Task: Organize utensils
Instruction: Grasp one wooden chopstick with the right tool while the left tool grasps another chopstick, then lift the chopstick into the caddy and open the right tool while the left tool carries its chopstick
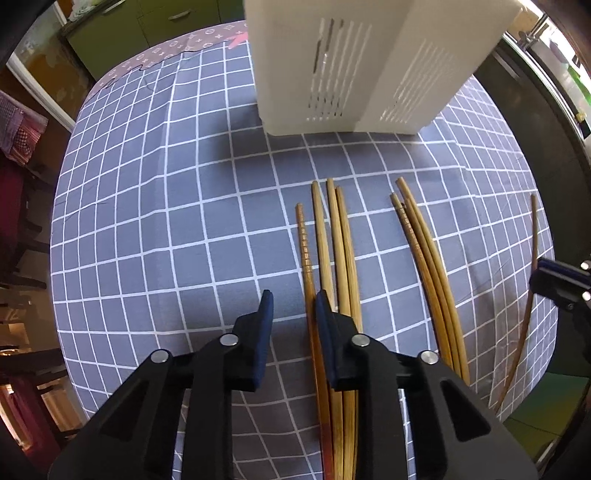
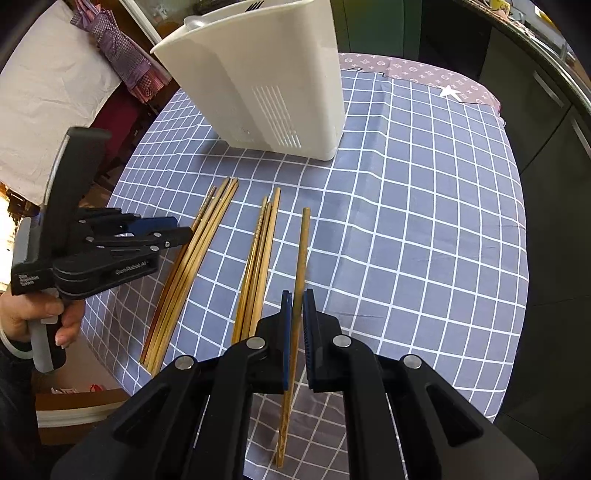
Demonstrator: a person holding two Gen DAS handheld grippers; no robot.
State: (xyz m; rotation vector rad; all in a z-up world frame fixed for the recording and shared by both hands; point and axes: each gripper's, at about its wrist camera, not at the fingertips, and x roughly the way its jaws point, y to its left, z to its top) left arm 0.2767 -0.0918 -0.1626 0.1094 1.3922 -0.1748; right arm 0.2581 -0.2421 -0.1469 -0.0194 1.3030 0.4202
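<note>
The right gripper (image 2: 297, 295) sits low over a table covered by a grey-blue checked cloth (image 2: 406, 221). Its jaws stand narrow around a single dark chopstick (image 2: 303, 243). The left pad looks to touch the stick, while a thin gap shows at the right pad, so a firm grip cannot be confirmed.

The left gripper (image 1: 293, 297) hovers with its jaws apart and nothing between them, its right finger above a bundle of 4 chopsticks (image 1: 334, 236). A second bundle of 3 chopsticks (image 1: 421, 236) lies between that bundle and the single stick, apart from both.

A white slotted utensil holder (image 2: 266, 81) stands upright at the far side of the cloth, well beyond the chopstick tips, with fork tines (image 2: 255, 5) showing above its rim.
</note>
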